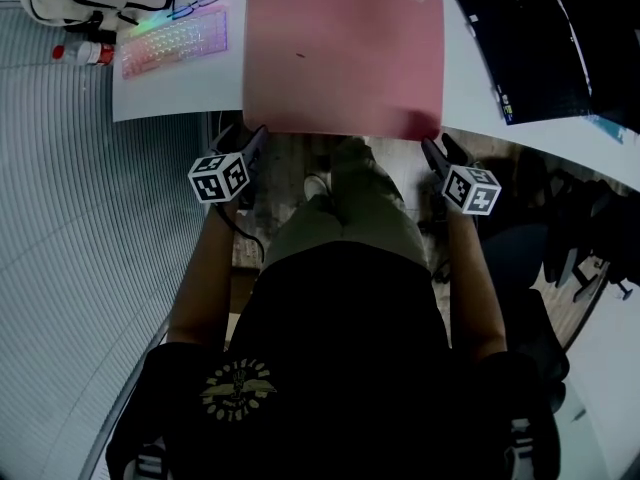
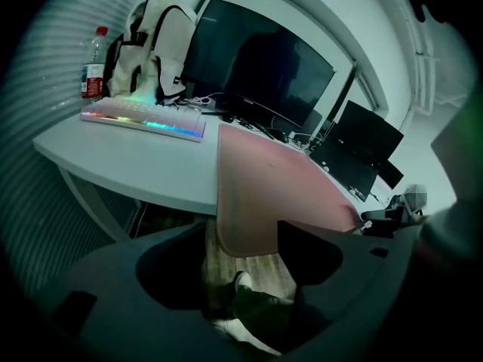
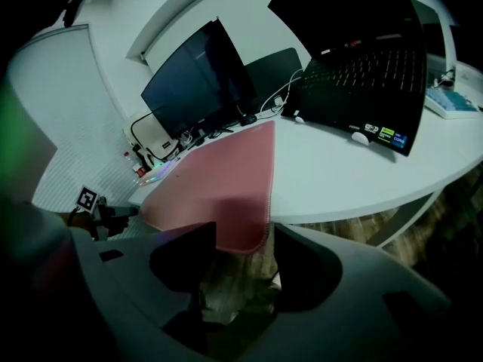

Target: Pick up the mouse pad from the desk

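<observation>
In the head view, the pink mouse pad (image 1: 343,53) lies at twelve o'clock on the white desk (image 1: 180,93), its near edge overhanging, with the left gripper (image 1: 252,136) and right gripper (image 1: 435,148) at its near corners. Only the gripper views show the jaws: the left gripper (image 2: 241,240) stands released around the pad's drooping corner (image 2: 245,217), pads not pressing, and so does the right gripper (image 3: 238,251). The left gripper view alone shows a monitor (image 2: 256,70) and backpack (image 2: 162,47) behind the lit keyboard (image 2: 143,118) at ten o'clock. The right gripper view shows the laptop (image 3: 362,74) at two o'clock; its stickers (image 3: 381,134) are too small to read.
</observation>
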A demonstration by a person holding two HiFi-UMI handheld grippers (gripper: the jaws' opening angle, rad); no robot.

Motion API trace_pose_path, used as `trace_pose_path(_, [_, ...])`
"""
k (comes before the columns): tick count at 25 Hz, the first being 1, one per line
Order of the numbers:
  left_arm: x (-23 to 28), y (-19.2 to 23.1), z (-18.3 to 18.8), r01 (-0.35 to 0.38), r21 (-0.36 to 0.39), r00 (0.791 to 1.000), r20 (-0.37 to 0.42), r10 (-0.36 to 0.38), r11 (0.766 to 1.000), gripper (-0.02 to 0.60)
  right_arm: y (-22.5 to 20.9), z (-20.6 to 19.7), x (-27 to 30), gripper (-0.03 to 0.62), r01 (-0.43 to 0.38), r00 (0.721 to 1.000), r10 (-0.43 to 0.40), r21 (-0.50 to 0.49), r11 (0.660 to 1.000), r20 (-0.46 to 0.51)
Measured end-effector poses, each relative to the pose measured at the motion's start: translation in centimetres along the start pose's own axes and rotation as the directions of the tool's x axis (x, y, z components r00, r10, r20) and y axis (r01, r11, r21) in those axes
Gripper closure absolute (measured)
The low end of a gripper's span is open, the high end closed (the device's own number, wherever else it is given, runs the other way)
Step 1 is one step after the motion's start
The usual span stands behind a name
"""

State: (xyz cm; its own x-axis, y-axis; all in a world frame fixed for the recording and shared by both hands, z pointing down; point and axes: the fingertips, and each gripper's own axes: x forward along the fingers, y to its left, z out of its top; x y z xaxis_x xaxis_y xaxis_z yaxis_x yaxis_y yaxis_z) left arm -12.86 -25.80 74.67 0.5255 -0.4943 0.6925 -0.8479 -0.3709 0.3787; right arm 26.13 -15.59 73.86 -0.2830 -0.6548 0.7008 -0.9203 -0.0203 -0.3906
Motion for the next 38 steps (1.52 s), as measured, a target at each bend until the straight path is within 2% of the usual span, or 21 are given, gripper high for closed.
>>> trace_pose_path(6, [1.9, 0.9, -0.2, 0.017, -0.046, 0.999, -0.036, -0.018, 0.999, 0.249, -1.0, -0.5, 2.3, 0.342, -0.030, 0.998, 0.032, 0.042, 0.999, -0.054])
trace_pose_path(12, [4.0, 1.1, -0.9, 0.039, -0.064, 0.995, -0.090, -0.045, 0.997, 0.242, -1.1, -0.8, 3.7, 0.341, -0.067, 0.992, 0.075, 0.086, 0.994, -0.103])
trace_pose_path(21, [5.2, 1.8, -1.2, 0.065, -0.136, 0.991, -0.105, -0.080, 0.989, 0.242, -0.1, -1.3, 5.0, 0.341, -0.093, 0.982, 0.107, 0.097, 0.991, -0.153])
trace_pose_path(24, [5.2, 2.1, -1.2, 0.072, -0.143, 0.990, -0.113, -0.089, 0.987, 0.222, 0.3, -1.1, 5.1, 0.341, -0.105, 0.980, 0.122, 0.111, 0.988, -0.157])
trace_pose_path(27, [5.3, 1.9, -1.2, 0.108, -0.174, 0.986, -0.107, -0.128, 0.979, 0.221, 0.4, -0.9, 5.0, 0.342, -0.117, 0.979, 0.135, 0.118, 0.986, -0.155])
trace_pose_path(29, [5.4, 0.9, -1.1, 0.172, -0.186, 0.976, -0.103, -0.193, 0.967, 0.233, 0.5, -0.8, 4.7, 0.379, -0.129, 0.978, 0.148, 0.133, 0.983, -0.150])
trace_pose_path(32, [5.4, -1.5, -0.9, 0.270, -0.139, 0.949, -0.130, -0.287, 0.953, 0.260, 0.9, -0.4, 4.2, 0.458, -0.139, 0.979, 0.158, 0.147, 0.979, -0.127])
trace_pose_path(34, [5.5, -2.2, -0.8, 0.268, -0.114, 0.948, -0.148, -0.283, 0.957, 0.273, 1.2, 0.0, 3.8, 0.526, -0.141, 0.982, 0.157, 0.141, 0.980, -0.109])
trace_pose_path(35, [5.5, -2.3, -0.6, 0.258, -0.114, 0.951, -0.147, -0.273, 0.959, 0.327, 1.4, 0.2, 3.6, 0.542, -0.140, 0.983, 0.154, 0.138, 0.981, -0.104])
trace_pose_path(38, [4.8, -2.2, -0.3, 0.241, -0.135, 0.956, -0.138, -0.259, 0.961, 0.407, 2.0, 0.5, 3.3, 0.565, -0.130, 0.985, 0.143, 0.131, 0.983, -0.101])
